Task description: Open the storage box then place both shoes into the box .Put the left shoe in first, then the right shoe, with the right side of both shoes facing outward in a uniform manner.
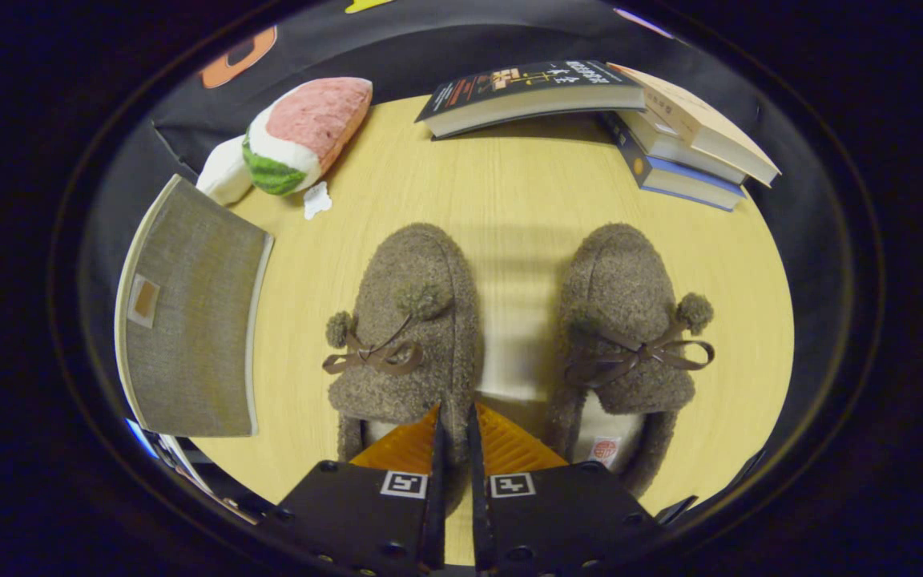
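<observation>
At the near edge of the table:
Hand-held gripper: the hand-held gripper [454,418] has its 2 fingers drawn almost together, only a thin slit between them, and nothing is caught in that slit.
Fingertips: the tips sit over the inner rear edge of the left shoe; whether they touch it I cannot tell.

Left shoe: the left shoe [407,336] is a brown, woolly slipper with a rounded toe pointing away from the fingers. A thin brown lace is tied in a bow across its top, with 2 small fuzzy pompoms, and a pale lining shows at the heel opening. It lies flat on the table, just ahead of the fingers and a little to their left.

Right shoe: the right shoe [626,336] matches it in fleece, bow and pompoms. It lies parallel to the left shoe, apart from it, ahead and to the right of the fingers. Its pale insole carries a small round red mark near the heel.

Table: the table [509,208] is light wood and bare between the 2 shoes.

Storage box: the storage box [189,320] is grey woven fabric with pale edging and a small tan patch. It stands to the left of the left shoe, lid shut.

Plush toy: a watermelon-slice plush toy [305,132] lies beyond the box.

Books: a stack of books [614,112] rests at the far right, beyond the shoes.
</observation>
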### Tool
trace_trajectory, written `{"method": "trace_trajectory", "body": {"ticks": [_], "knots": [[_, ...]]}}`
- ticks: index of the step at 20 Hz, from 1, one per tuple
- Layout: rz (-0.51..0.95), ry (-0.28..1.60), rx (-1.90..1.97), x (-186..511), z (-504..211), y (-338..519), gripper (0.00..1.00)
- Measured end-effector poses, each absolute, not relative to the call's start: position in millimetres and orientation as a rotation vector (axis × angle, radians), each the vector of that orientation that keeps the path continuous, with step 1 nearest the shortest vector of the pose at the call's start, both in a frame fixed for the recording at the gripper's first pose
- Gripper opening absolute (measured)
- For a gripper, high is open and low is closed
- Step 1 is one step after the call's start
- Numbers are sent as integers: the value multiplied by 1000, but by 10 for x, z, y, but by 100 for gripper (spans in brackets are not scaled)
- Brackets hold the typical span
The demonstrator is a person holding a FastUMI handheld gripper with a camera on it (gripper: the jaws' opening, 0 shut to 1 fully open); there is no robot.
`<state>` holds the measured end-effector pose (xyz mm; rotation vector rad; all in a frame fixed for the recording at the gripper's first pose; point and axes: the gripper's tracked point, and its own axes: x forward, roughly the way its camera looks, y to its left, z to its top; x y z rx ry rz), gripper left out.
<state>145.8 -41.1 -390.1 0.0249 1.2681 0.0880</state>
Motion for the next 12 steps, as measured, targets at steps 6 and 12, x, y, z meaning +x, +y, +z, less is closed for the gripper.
{"method": "trace_trajectory", "body": {"ticks": [6,12], "knots": [[83,1261,15,1372,-3760,-398,1],[130,1214,38,1217,-3255,-251,1]]}}
